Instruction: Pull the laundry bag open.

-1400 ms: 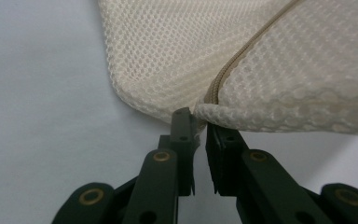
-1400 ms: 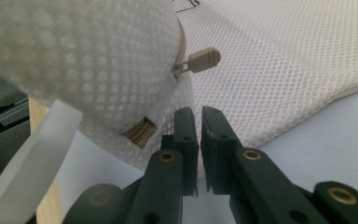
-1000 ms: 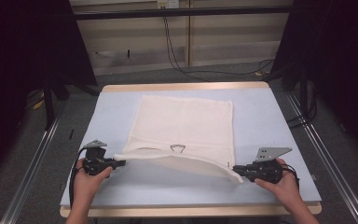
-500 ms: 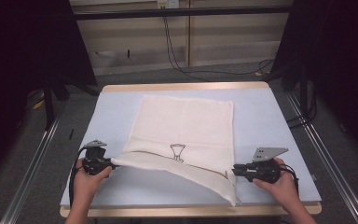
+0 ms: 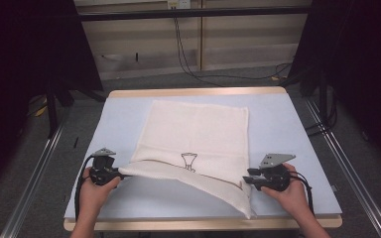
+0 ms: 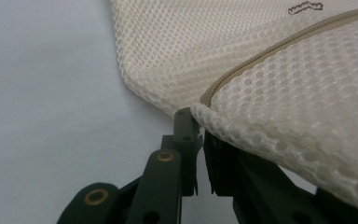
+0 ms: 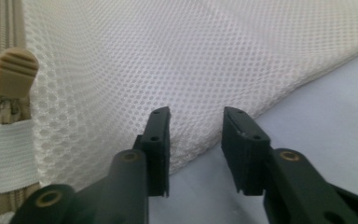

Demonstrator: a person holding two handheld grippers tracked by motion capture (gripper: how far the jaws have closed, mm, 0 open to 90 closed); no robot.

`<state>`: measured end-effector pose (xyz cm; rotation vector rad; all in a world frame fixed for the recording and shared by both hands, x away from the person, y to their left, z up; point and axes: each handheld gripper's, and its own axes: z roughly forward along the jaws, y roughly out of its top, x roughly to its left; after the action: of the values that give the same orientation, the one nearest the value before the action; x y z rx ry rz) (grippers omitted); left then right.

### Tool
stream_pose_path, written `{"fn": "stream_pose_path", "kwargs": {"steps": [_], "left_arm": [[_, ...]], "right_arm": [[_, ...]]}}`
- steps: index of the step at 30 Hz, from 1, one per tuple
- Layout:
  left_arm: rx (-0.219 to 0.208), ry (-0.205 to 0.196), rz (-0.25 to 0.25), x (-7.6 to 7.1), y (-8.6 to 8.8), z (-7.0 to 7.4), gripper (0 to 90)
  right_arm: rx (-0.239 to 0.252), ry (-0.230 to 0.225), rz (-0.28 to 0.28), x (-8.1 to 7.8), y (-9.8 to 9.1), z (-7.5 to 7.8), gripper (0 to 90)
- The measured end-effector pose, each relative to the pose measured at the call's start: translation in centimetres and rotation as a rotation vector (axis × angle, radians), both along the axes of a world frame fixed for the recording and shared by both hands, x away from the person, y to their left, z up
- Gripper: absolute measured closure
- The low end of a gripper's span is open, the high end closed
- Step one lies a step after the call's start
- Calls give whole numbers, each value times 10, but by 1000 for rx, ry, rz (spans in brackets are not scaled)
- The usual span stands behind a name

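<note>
Pale blue covers the counter (image 5: pixel 129 114), with dark curtains to either side and cables trailing over the grey floor behind it. On it lies a cream mesh laundry bag (image 5: pixel 198 134), flat over most of its area, its far edge toward the back wall and its near edge being folded. What has changed in the last second is on the right: the right tongs (image 5: pixel 245 179) have just been opening, and in the right gripper view they stand apart with the mesh lying past them, no pad pressing on it, the zipper pull (image 7: pixel 15 70) off to one side. The near right corner, lifted a second ago, now lies dropped on the counter toward the front edge, so that side looks released. The left tongs (image 5: pixel 121 173) are pinched narrow on the bag's near left corner (image 6: pixel 200 109), still holding it raised just off the surface. I'd judge the fold half set down: one corner placed, the other yet to be laid. The bag's body runs longest from front to back of the counter, slightly skewed, while the folded flap slants from the left hand (image 5: pixel 93 191) down to the front right, past the small printed mark (image 5: pixel 189 161). The right hand (image 5: pixel 290 191) rests just beside the bag.
</note>
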<state>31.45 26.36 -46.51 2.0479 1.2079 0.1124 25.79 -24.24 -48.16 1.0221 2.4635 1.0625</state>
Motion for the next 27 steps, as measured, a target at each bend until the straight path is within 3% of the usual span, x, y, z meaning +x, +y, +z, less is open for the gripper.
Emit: {"fn": "stream_pose_path", "kwargs": {"steps": [2, 6, 10, 14, 22, 27], "left_arm": [[-1, -1, 0, 0, 0, 0, 836], [-7, 0, 6, 0, -1, 0, 836], [5, -6, 0, 2, 0, -1, 837], [-1, -11, -2, 5, -4, -1, 839], [3, -47, 12, 17, -10, -3, 843], [3, -77, 18, 21, -13, -5, 843]], "right_arm": [[-17, 12, 3, 2, 3, 2, 746], [3, 46, -18, 7, 2, 3, 865], [0, 43, -23, 8, 3, 4, 877], [-40, 9, -40, 13, 2, 6, 880], [-26, 0, -89, 29, -5, 3, 879], [-49, -45, -123, 39, -6, 4, 878]]}}
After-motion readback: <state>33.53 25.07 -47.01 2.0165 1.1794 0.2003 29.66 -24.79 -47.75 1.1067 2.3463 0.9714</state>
